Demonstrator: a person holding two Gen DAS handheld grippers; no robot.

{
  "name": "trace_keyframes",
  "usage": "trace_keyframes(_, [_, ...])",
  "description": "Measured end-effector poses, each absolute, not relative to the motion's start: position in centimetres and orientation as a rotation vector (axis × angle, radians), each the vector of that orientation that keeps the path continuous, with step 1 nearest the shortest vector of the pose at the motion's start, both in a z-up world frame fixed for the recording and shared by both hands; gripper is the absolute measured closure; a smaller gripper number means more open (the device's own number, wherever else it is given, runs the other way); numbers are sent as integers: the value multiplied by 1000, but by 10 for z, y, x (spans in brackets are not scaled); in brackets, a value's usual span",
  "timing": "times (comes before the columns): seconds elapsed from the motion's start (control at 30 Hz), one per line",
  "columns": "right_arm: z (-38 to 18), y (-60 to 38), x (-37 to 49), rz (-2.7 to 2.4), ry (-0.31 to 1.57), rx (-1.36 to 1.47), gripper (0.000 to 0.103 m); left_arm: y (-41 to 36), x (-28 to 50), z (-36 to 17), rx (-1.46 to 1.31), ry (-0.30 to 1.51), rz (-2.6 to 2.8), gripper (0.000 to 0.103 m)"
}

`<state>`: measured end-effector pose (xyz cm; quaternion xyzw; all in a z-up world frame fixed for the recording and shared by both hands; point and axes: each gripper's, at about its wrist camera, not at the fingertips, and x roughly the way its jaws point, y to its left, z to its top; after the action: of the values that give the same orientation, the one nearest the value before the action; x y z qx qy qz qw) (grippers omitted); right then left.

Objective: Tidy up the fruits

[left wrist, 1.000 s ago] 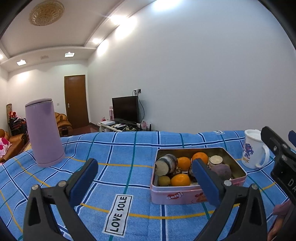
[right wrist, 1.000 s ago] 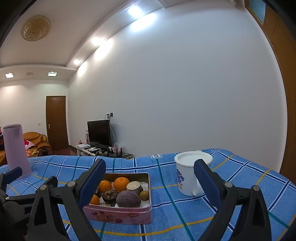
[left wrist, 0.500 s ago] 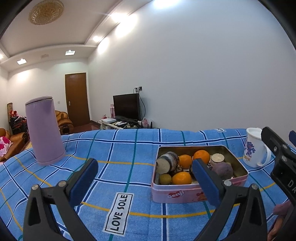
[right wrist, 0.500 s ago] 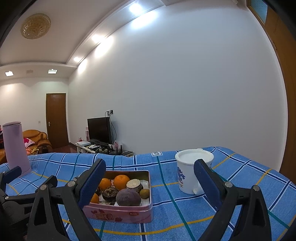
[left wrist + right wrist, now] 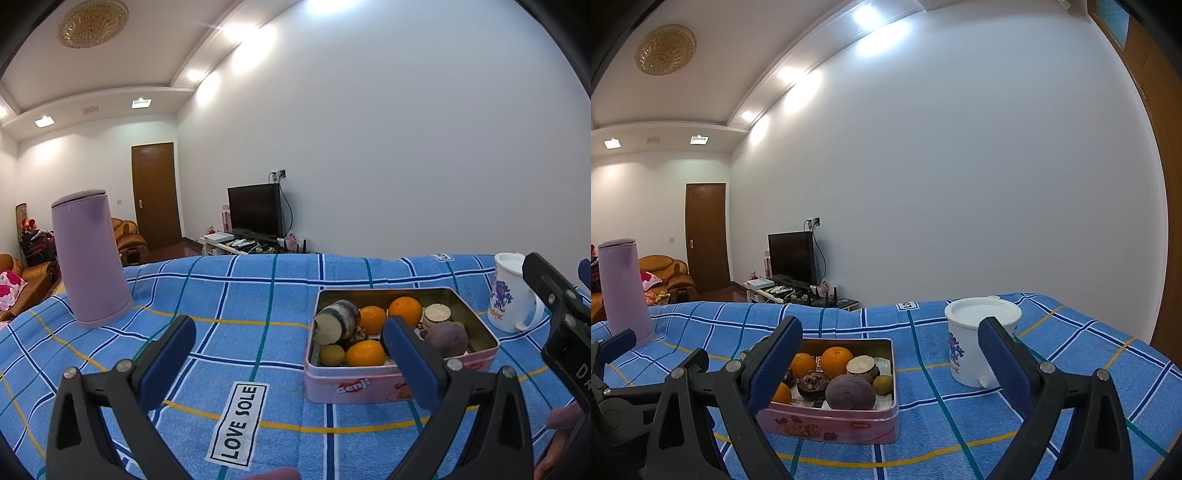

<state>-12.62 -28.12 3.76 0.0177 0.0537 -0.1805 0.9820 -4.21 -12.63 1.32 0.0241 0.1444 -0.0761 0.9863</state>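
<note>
Left wrist view: both grippers [image 5: 288, 343] [image 5: 890, 347] level, spread wide, empty, near the fruit tin [image 5: 369, 386].

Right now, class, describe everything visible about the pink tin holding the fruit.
The pink tin is a shallow rectangular metal box, lid off, with rounded corners, a golden inside and printed pink walls bearing a small logo. It sits flat on the blue checked cloth, between the purple flask and the white mug. It holds oranges and darker fruit. Neither tool touches it.
</note>
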Motion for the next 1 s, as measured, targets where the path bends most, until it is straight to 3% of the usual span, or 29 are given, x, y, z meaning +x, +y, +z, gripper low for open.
trace_keyframes(1.0, [37,-282,-127,-360,120,36,6,-117,-36,11,1,323,-150,0])
